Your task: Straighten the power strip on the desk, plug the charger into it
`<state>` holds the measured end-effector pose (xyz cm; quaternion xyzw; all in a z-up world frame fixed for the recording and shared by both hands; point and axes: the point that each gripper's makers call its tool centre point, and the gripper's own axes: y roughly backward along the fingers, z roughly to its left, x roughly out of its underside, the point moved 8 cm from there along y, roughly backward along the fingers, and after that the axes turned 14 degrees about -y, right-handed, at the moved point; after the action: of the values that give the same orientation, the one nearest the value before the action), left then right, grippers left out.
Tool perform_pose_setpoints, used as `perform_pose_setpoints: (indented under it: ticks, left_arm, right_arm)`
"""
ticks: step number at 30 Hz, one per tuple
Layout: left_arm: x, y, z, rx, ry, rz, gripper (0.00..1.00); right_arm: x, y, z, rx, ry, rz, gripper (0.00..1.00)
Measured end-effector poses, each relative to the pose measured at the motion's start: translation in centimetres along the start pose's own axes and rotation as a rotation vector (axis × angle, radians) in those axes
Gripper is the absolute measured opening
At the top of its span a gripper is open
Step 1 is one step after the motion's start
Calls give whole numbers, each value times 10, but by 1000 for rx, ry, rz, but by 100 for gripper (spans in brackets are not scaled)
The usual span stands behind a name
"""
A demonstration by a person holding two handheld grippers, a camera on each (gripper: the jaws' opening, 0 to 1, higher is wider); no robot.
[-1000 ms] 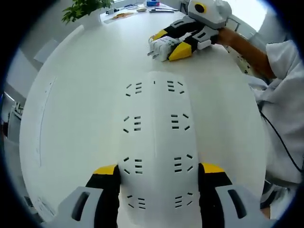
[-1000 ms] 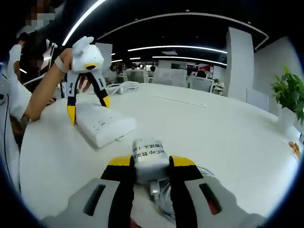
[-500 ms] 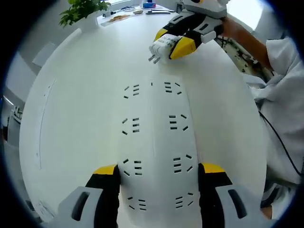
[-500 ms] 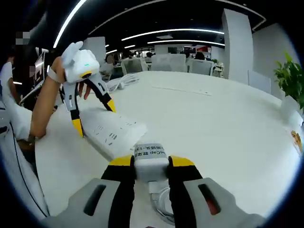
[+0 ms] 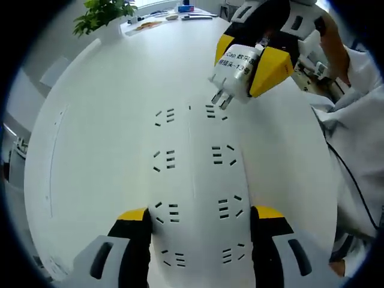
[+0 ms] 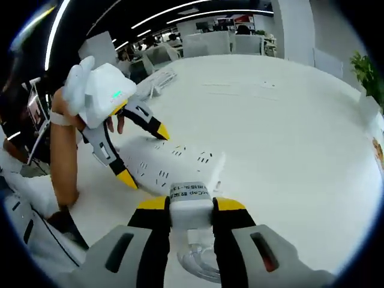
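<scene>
A white power strip (image 5: pixel 195 180) with several socket groups lies lengthwise on the white desk, and my left gripper (image 5: pixel 200 217) is shut on its near end. The right gripper (image 5: pixel 252 57) hovers over the strip's far end, shut on a white charger (image 5: pixel 235 71) whose prongs point down just above the far sockets. In the right gripper view the charger (image 6: pixel 190 202) sits between the right gripper's (image 6: pixel 190 205) yellow-tipped jaws, its cable coiled below. Beyond it, the left gripper (image 6: pixel 141 153) straddles the power strip (image 6: pixel 174 168).
The white desk (image 5: pixel 96 120) stretches wide to the left. A potted plant (image 5: pixel 102 11) and small items stand at its far edge. A person's sleeve (image 5: pixel 354 138) and a black cable are at the right. A hand and forearm (image 6: pixel 63 150) hold the left gripper.
The right gripper has carried the charger nearer and lower, from beyond the strip's far end to just above its far sockets. The left gripper still holds the strip.
</scene>
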<state>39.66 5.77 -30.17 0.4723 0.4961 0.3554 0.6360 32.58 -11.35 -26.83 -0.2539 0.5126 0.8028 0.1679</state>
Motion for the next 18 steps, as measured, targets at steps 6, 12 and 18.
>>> perform_pose_setpoints:
  ticks: [6,12,18]
  left_arm:
    - [0,1,2,2,-9,3,68]
    - [0,1,3,2,-14,2,68]
    - [0,2,2,0,-19,-2,68]
  right_arm:
    - [-5,-2,3,42,-72,50,27]
    - [-11,-2,11,103,-99,123,26]
    - [-19,-3,11,140,-202,216,26]
